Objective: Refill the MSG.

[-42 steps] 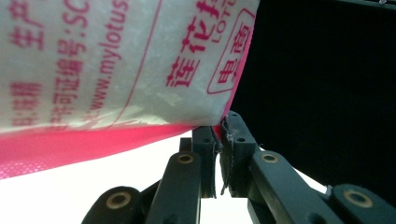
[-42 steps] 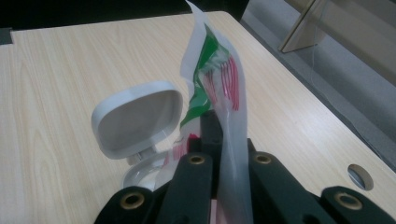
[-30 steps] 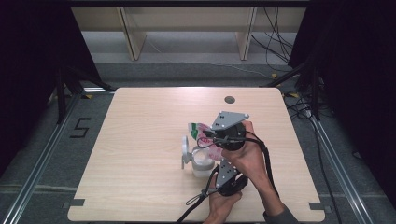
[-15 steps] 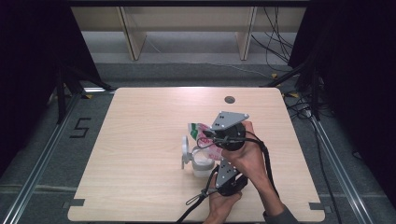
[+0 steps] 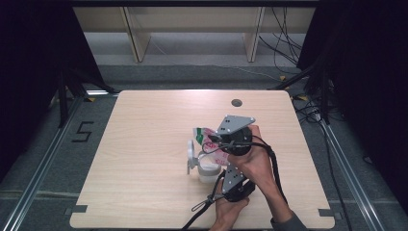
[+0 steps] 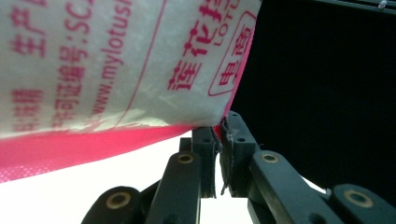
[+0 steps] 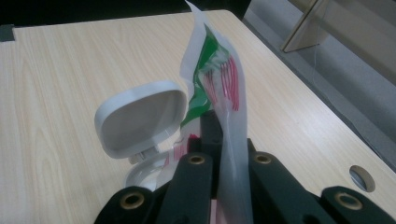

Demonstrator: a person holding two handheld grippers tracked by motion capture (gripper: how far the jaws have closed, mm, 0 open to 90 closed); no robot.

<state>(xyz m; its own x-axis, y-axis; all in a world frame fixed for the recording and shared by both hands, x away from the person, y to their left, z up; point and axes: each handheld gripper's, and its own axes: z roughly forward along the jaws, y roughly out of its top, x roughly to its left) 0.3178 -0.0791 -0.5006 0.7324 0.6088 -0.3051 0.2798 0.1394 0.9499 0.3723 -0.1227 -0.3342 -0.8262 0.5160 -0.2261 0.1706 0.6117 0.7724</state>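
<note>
Both tools pinch the bag (image 7: pixel 219 88), left tool (image 6: pixel 219 140) seemingly at its corner, right tool (image 7: pixel 224 135) closed.

1. The bag (image 6: pixel 116 60) carries pink print: "www.mylotus", "SC", "LOT", and Chinese characters such as "生产", "莲花" and "电商".
2. The floor (image 5: pixel 53 144) beside the table carries a black "5" (image 5: pixel 82 131).

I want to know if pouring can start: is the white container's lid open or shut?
Open. The hinged lid stands flipped up beside the container, its inner face showing in the right gripper view, with the bag held above.
</note>
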